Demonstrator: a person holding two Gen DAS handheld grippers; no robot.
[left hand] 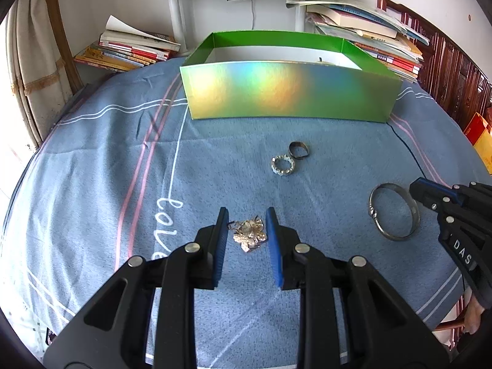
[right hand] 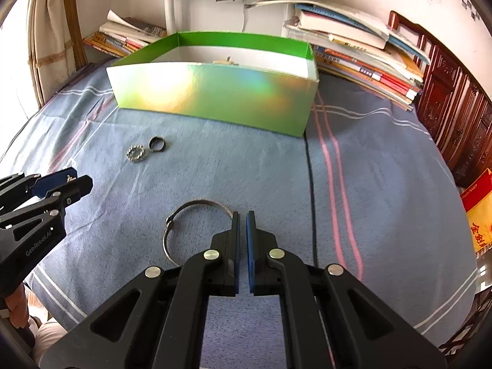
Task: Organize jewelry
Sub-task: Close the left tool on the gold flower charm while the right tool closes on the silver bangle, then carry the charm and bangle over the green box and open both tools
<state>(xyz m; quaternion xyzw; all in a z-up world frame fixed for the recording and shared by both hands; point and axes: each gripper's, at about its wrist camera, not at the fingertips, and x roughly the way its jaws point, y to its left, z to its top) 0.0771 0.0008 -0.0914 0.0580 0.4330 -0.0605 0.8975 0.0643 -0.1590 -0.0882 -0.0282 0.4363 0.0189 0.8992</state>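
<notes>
A gold flower brooch (left hand: 249, 235) lies on the blue cloth between the open fingers of my left gripper (left hand: 247, 215), which straddles it without touching. A silver bangle (left hand: 393, 212) lies to the right; in the right wrist view the bangle (right hand: 196, 206) lies just left of my right gripper (right hand: 243, 215), whose jaws stand almost closed and empty beside its rim. A studded ring (left hand: 283, 166) and a dark band ring (left hand: 299, 149) lie touching, farther back; they also show in the right wrist view (right hand: 136, 153). The open green holographic box (left hand: 289, 92) stands behind them.
Stacks of books (left hand: 132, 49) lie behind the box at the left, and more books (left hand: 369, 33) at the right. A white table leg (left hand: 178, 15) stands behind. A dark wooden cabinet (right hand: 449, 113) lines the right side. A thin black cord (right hand: 310, 190) crosses the cloth.
</notes>
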